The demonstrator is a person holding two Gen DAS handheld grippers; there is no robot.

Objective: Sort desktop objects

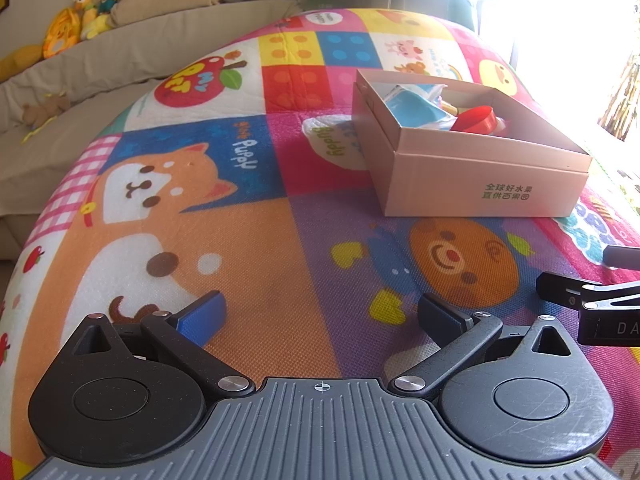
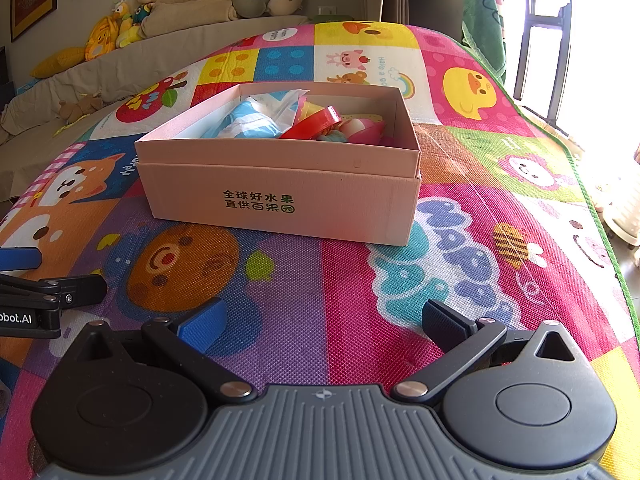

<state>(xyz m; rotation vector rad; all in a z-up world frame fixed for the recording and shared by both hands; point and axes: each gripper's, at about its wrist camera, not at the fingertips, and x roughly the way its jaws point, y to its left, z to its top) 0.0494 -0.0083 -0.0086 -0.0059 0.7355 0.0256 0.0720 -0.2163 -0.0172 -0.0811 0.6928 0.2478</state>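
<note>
**Left wrist view: both grippers empty, box filled**

Left wrist camera shows my left gripper (image 1: 320, 316) hovering low over the play mat (image 1: 256, 240), its jaws spread wide with nothing between them. One finger carries a blue pad (image 1: 202, 318); the other is black. Below the gap I see only the mat's orange and purple cartoon panels.

The pink cardboard box (image 1: 480, 184) sits on the mat ahead of this gripper and off to its right, toward the mat's far right side near the bright window. It is open at the top. Inside I make out a red ring-shaped thing (image 1: 478, 119) and a blue-and-white bag (image 1: 412, 110); the rest of the contents are too crowded to name. Green printed characters run along the box's near wall.

From the right wrist camera, my right gripper (image 2: 322, 322) is also low over the mat, jaws wide and holding nothing. The box (image 2: 280, 200) stands ahead of it and slightly left, well apart from the fingers. The red ring (image 2: 316, 122) leans among the other items, beside the blue-and-white bag (image 2: 248, 120).

Each gripper appears at the edge of the other's view, so they hang side by side at the mat's near edge. Past the mat's far left edge a grey sofa (image 2: 132, 60) carries stuffed toys (image 2: 120, 20) and cushions.
</note>
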